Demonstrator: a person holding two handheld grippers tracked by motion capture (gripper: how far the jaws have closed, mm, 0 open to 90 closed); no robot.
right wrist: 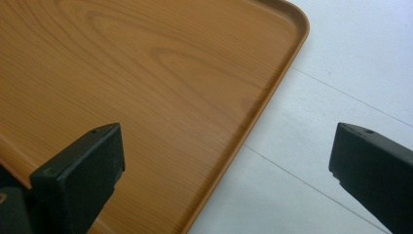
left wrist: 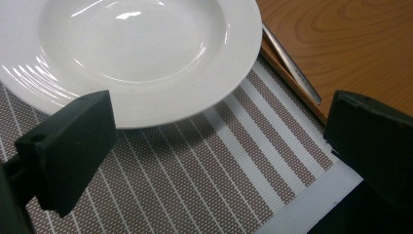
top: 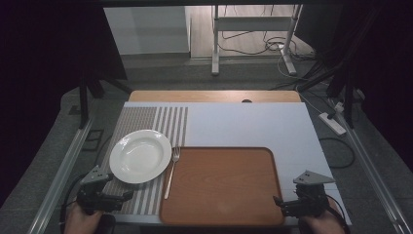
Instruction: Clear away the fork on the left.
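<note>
Left gripper (top: 127, 196): held low at the near left corner of the table, over the near edge of the striped mat; its jaws are spread wide apart with nothing between them, as is seen in the left gripper view (left wrist: 219, 141).
Right gripper (top: 277, 201): held at the near right, just beside the near right corner of the tray; its jaws are released and wide apart, nothing being gripped, as is seen in the right gripper view (right wrist: 226, 156).
Hands: the left hand (top: 80, 220) and the right hand (top: 321, 224) are seen at the near edge, each wrapped around its gripper.
Plate (top: 140, 156): a white deep plate is set on the mat, just beyond the left gripper; it is empty, and it is not touched by the jaws.
Fork (top: 171, 171): laid lengthwise between the plate and the tray, tines pointing far, beside the tray's left edge.
Tray (top: 222, 185): a wooden tray is laid at the near middle of the table; its right rim is seen between the right gripper's jaws.
Mat (top: 146, 119): a brown and white striped mat is spread at the left under the plate.
Table (top: 253, 126): a white surface on which the mat and the tray are carried.
</note>
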